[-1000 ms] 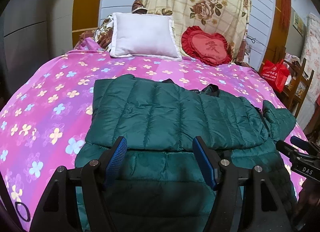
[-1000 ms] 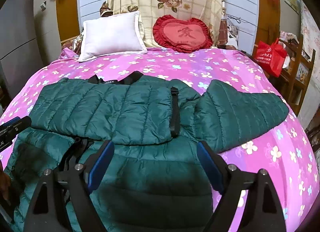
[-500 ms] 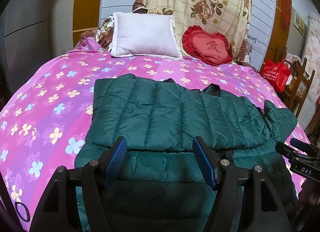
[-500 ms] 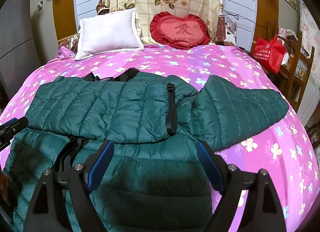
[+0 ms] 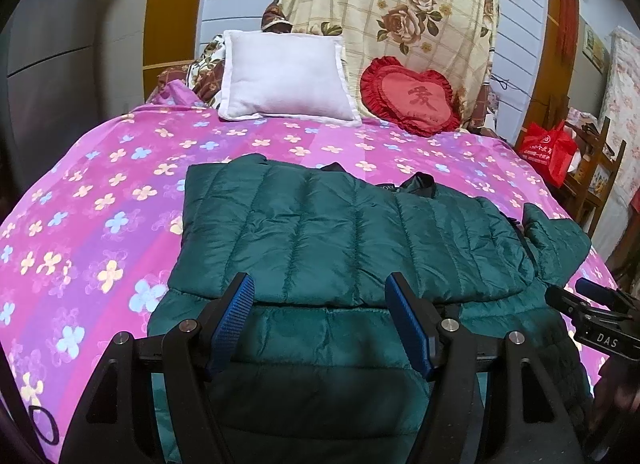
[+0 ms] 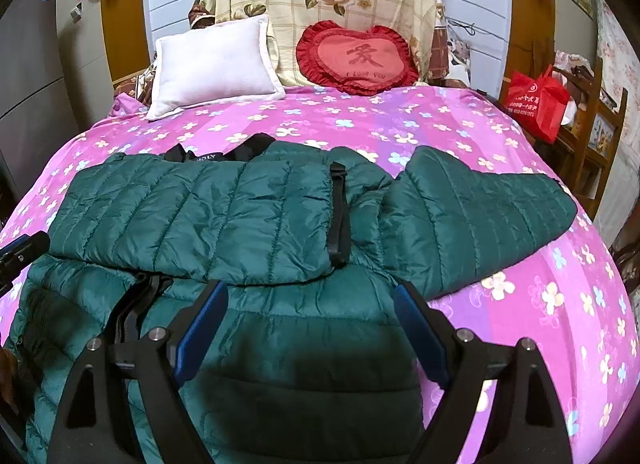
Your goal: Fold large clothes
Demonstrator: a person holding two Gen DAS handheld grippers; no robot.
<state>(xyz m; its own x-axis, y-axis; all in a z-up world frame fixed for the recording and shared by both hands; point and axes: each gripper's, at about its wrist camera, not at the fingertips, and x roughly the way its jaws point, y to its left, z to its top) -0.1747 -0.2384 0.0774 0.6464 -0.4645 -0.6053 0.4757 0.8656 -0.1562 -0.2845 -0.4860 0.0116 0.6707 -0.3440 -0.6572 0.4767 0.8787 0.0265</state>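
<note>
A dark green quilted puffer jacket (image 5: 344, 240) lies flat on the pink flowered bed, its left sleeve folded across the chest. In the right wrist view the jacket (image 6: 224, 216) shows its right sleeve (image 6: 476, 212) spread out to the right. My left gripper (image 5: 320, 324) is open and empty, hovering above the jacket's near hem. My right gripper (image 6: 312, 324) is open and empty, above the hem further right. Its tip (image 5: 592, 312) shows at the right edge of the left wrist view.
The pink flowered bedspread (image 5: 100, 204) covers the bed. A white pillow (image 5: 284, 76) and a red heart cushion (image 5: 412, 96) lean at the headboard. A red bag (image 6: 536, 100) sits on a wooden rack right of the bed. A grey cabinet (image 6: 28, 84) stands left.
Both grippers have drawn back and risen slightly, so the jacket sits a little farther off. The jacket has not moved. Both grippers stay open.
</note>
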